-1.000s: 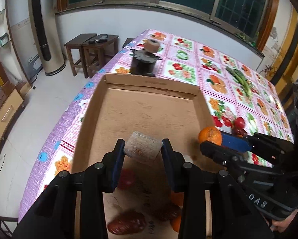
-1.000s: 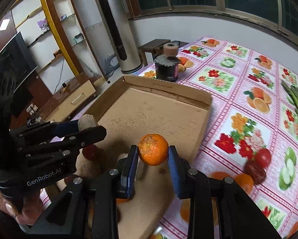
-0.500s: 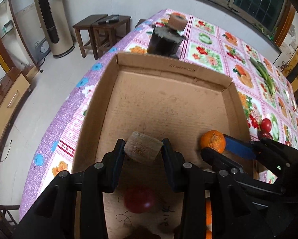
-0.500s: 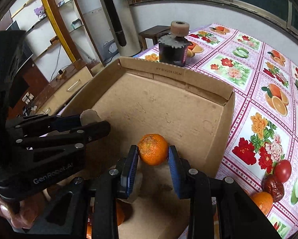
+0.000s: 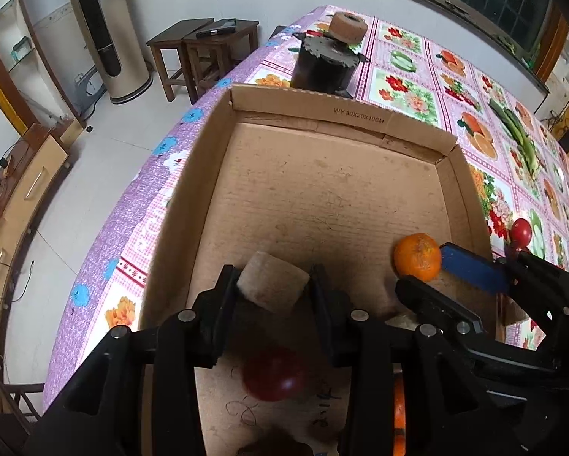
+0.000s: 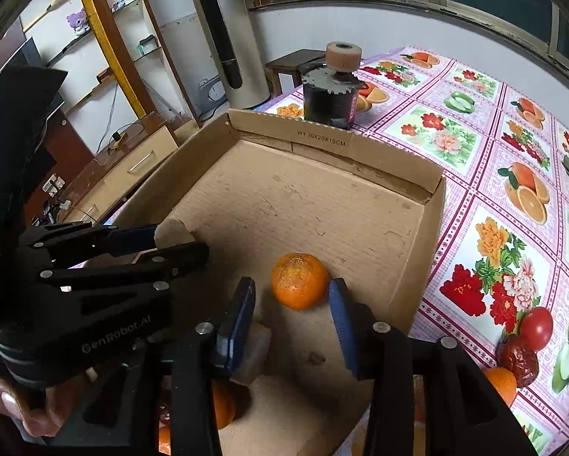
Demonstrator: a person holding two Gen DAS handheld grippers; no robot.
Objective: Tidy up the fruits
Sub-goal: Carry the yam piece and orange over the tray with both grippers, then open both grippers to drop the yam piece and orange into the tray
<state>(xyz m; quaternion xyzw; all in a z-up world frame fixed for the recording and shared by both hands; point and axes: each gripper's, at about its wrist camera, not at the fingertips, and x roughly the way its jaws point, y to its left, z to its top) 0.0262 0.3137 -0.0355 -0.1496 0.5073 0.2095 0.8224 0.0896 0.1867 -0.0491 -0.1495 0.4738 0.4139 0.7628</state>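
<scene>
A table with a flowery cloth is holding a big cardboard box. A dark can is standing just behind the box. A red tomato is lying to the right.

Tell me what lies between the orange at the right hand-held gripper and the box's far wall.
Nothing but bare box floor separates the orange from the far wall; the right wrist view shows this.
</scene>
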